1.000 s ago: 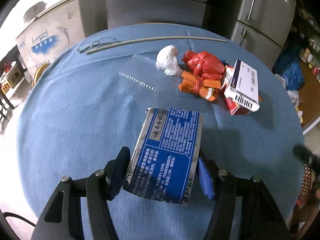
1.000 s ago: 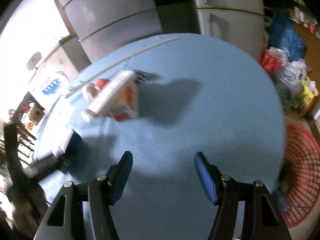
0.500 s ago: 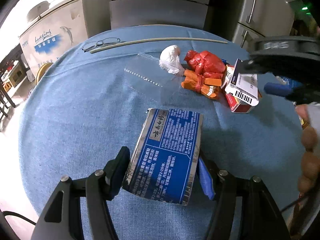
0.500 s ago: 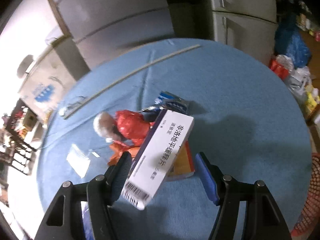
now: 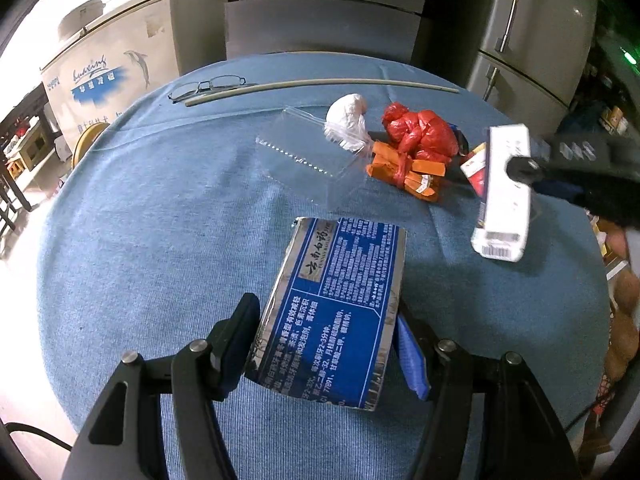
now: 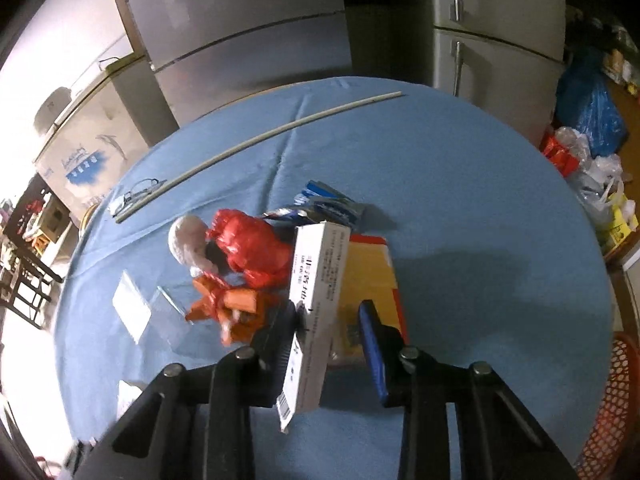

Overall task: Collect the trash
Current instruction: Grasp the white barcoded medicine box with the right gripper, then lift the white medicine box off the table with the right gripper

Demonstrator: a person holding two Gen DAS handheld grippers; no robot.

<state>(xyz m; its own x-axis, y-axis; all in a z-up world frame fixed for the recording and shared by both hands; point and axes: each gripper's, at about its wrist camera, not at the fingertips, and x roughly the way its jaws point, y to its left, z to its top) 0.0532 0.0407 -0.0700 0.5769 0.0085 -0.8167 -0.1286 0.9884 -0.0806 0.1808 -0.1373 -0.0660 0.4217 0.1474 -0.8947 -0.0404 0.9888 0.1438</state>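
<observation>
My left gripper (image 5: 326, 340) is shut on a blue and silver foil packet (image 5: 340, 304) just above the blue tablecloth (image 5: 160, 240). My right gripper (image 6: 326, 344) has its fingers around a white medicine box (image 6: 316, 304), which stands between them, near the left finger; a gap shows on the right side. The box also shows in the left wrist view (image 5: 504, 192). Beyond lie a red bag (image 6: 252, 248), an orange wrapper (image 6: 236, 308), a white wad (image 6: 188, 240), a yellow box (image 6: 370, 276) and a clear plastic sleeve (image 5: 312, 160).
A red mesh basket (image 6: 616, 396) stands off the table's right edge. Glasses (image 5: 208, 86) and a long thin rod (image 5: 320, 84) lie at the table's far side. Fridges and a chest freezer stand behind; bags sit on the floor at right.
My right gripper has swung in from the table's right side to the trash pile and narrowed around the white box. My left gripper still holds the foil packet, barely moved.
</observation>
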